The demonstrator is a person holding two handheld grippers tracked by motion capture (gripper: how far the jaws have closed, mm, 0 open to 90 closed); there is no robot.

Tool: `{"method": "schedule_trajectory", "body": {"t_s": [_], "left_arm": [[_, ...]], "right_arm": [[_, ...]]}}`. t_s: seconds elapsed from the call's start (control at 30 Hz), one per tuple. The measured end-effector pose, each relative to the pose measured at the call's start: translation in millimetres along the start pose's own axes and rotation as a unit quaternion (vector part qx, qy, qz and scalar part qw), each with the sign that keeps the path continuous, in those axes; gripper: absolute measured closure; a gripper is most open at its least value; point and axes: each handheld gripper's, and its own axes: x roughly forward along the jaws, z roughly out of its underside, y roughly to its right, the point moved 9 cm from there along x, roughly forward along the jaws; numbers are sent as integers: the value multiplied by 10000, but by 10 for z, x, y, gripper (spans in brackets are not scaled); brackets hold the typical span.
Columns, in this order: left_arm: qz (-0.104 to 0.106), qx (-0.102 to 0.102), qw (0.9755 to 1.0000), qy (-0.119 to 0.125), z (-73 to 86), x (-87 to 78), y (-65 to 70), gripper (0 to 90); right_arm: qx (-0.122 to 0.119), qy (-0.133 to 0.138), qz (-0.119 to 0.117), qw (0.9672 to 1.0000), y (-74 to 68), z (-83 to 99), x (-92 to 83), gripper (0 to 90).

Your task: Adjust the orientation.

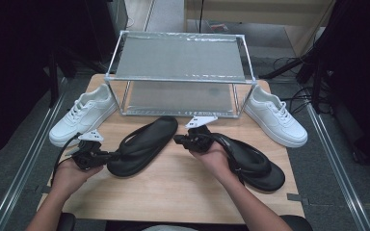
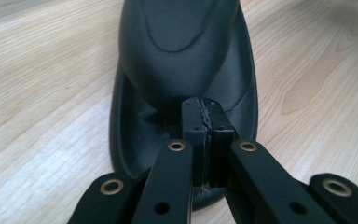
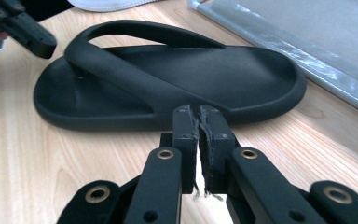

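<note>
- Left white sneaker point(image 1: 83, 114): at nine o'clock on the worktop point(image 1: 183, 192), beside the rack's left leg. Smooth leather-look upper, laced, thick flat sole.
- Left gripper point(image 1: 110, 155): at seven o'clock, its fingers point(image 2: 193, 122) pressed together at the heel end of the left sandal, at its rim; whether they pinch the rim I cannot tell.
- Left black sandal point(image 1: 143, 144): just left of centre, lying flat, toe toward one o'clock. Moulded matte foam or rubber, rounded edges, thick Y-shaped strap. Judged light, springy, slightly grippy, not fragile; the raised rim or the strap arch is the best hold.
- Metal rack point(image 1: 180, 77): at twelve o'clock, two dull silver shelves in a thin tube frame, both bare.
- Right gripper point(image 1: 177, 139): at centre, fingers point(image 3: 184, 127) closed on nothing, just short of the left sandal's side wall.
- Right black sandal point(image 1: 253, 161): at four o'clock, partly under the right hand point(image 1: 217, 156); same make.
- Right white sneaker point(image 1: 274, 115): at three o'clock, toe toward five.
</note>
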Motion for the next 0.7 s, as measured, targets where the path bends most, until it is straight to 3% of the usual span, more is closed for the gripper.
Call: {"method": "schedule_trajectory", "body": {"t_s": [0.1, 0.4, 0.7], "left_arm": [[-78, 139, 9998, -122, 28, 69, 3, 890], [91, 148, 9998, -109, 18, 126, 49, 892], [82, 235, 9995, -186, 18, 171, 58, 886]], "right_arm": [[-24, -87, 53, 9999, 34, -5, 112, 893], [158, -144, 23, 9998, 75, -126, 362, 900], [271, -116, 25, 9996, 108, -171, 541, 900]]}}
